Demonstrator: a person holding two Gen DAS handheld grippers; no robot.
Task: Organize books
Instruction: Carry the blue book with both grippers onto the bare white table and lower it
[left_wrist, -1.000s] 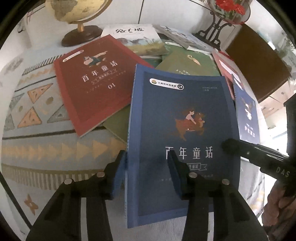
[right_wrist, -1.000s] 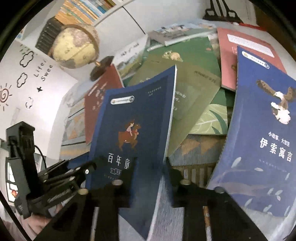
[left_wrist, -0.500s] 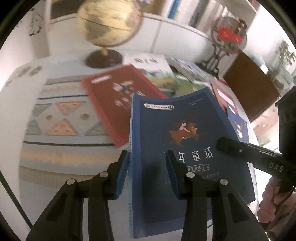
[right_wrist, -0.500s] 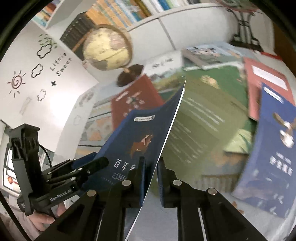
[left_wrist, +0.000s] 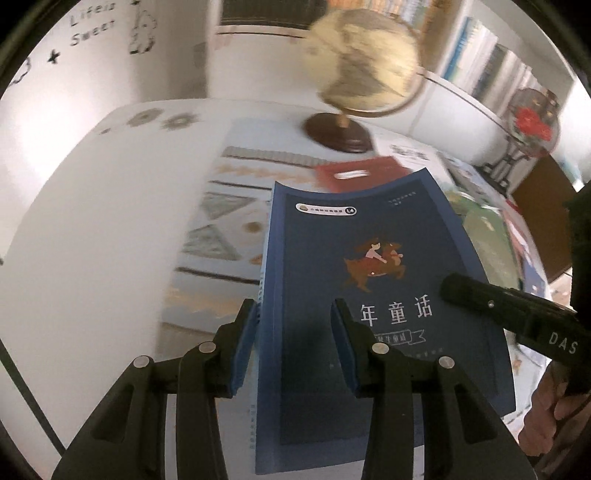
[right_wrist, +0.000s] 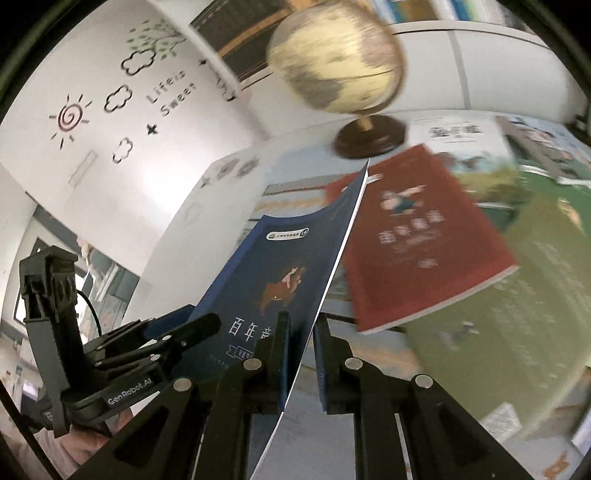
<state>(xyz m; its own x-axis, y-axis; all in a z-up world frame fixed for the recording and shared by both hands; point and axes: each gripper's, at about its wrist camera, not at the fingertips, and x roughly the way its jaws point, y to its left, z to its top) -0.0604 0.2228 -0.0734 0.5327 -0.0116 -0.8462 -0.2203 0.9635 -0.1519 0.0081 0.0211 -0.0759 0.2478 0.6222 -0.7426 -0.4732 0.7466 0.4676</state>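
A dark blue book (left_wrist: 369, 258) with a deer rider on its cover hangs above the table, held at its near end by both grippers. My left gripper (left_wrist: 293, 343) is shut on the book's thick spine side, one pad on the spine and the other on the cover. My right gripper (right_wrist: 301, 350) is shut on the thin page edge of the blue book (right_wrist: 280, 273), whose cover bows upward. One black finger of the right gripper (left_wrist: 491, 310) reaches in over the cover. In the right wrist view the left gripper (right_wrist: 184, 325) shows at the lower left.
A red book (right_wrist: 417, 240) lies on a green book (right_wrist: 517, 295) to the right, among several more. A globe (left_wrist: 364, 66) on a dark round base stands at the back. A patterned cloth (left_wrist: 221, 236) runs under the books, with white tabletop (left_wrist: 92, 258) to the left.
Both grippers have lifted the blue book and carried it left, away from the pile and over the cloth's edge. The right jaws narrowed onto the page edge. Both views tilted up toward the globe.
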